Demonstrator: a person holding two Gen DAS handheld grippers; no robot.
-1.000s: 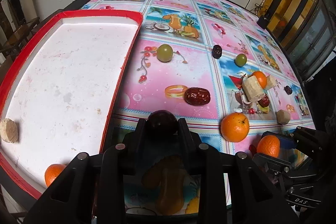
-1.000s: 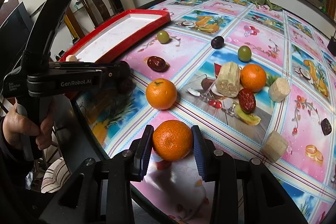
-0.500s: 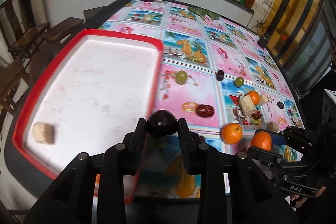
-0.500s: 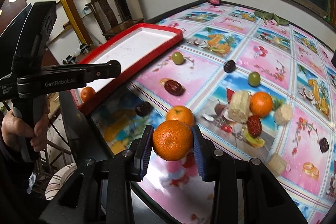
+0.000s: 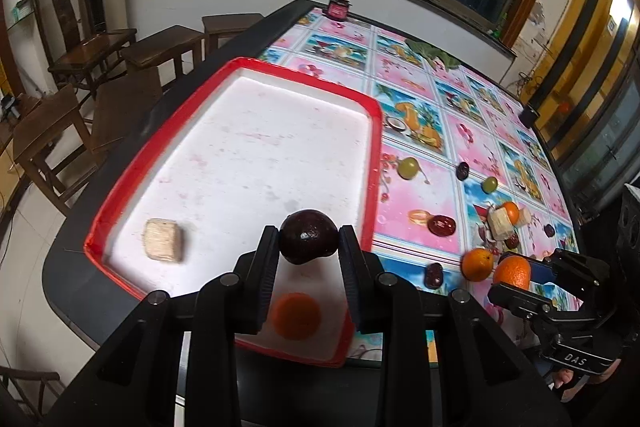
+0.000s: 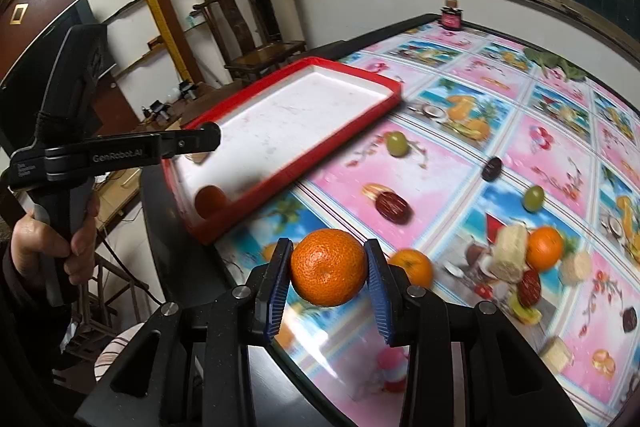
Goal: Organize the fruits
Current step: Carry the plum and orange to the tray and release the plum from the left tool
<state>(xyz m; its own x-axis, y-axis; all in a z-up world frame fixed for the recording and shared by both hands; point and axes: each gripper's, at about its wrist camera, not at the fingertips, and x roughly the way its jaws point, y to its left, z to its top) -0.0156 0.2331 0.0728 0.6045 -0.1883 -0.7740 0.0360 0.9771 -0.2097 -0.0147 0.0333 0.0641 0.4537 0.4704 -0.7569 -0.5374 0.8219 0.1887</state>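
The left gripper [image 5: 309, 242] clamps a dark purple plum [image 5: 308, 235] above the near end of a red-rimmed white tray [image 5: 374, 147], which holds an orange [image 5: 296, 315] and a tan block [image 5: 163, 240]. The right gripper [image 6: 328, 273] grips a mandarin [image 6: 328, 267] over the fruit-print tablecloth [image 6: 440, 155], beside the tray.

Dark round fruit [image 5: 308, 242], perhaps plum, held above red-rimmed white tray [image 5: 120, 195]; orange mandarin [image 6: 328, 267] held above table edge; tray holds another mandarin [image 5: 295, 315].
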